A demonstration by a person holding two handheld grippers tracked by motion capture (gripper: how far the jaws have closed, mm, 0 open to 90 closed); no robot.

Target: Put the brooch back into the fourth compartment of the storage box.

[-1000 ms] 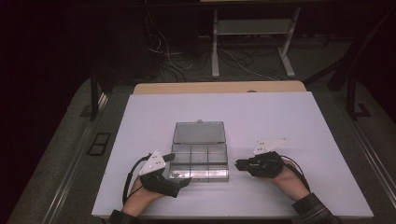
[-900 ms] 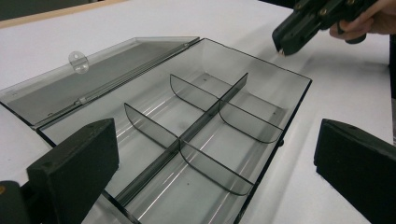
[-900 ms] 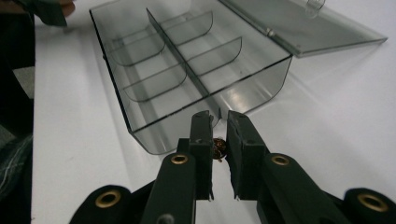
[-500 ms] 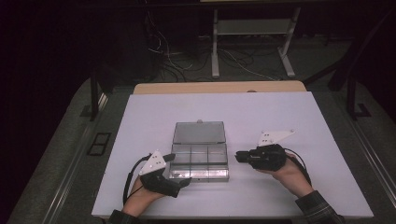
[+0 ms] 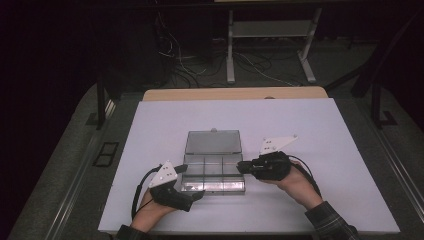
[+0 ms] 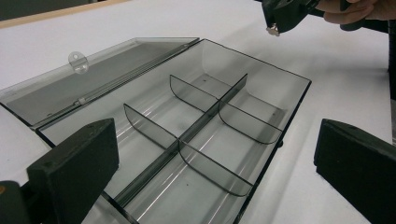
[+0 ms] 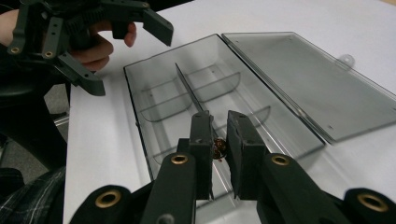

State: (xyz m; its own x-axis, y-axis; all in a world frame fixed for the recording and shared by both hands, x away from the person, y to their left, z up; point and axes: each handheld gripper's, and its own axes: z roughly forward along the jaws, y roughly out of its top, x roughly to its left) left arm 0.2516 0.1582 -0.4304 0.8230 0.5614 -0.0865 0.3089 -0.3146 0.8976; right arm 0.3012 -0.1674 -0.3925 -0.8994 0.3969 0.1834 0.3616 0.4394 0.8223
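Note:
A clear grey compartment box (image 5: 214, 190) lies open on the white table, its lid (image 5: 213, 141) folded flat behind it. My right gripper (image 5: 241, 166) hovers at the box's right edge, shut on a small round brownish metal piece (image 7: 219, 148). That piece (image 6: 271, 31) also shows at the right gripper's (image 6: 276, 21) tip in the left gripper view. In the right gripper view, my right gripper (image 7: 219, 135) points over the near compartments. My left gripper (image 5: 197, 195) rests at the box's front left corner. It stands open (image 6: 215, 149), jaws wide on either side of the box's end.
Curved dividers (image 6: 201, 116) split the box into several compartments, which look bare. The left hand and its gripper (image 7: 123, 55) sit beyond the box's far end in the right gripper view. White tabletop (image 5: 325, 130) surrounds the box; a wooden strip (image 5: 235, 94) runs along the back edge.
My right gripper has lifted and moved left toward the box, from the table beside it to over its right edge. The left gripper has stayed put.

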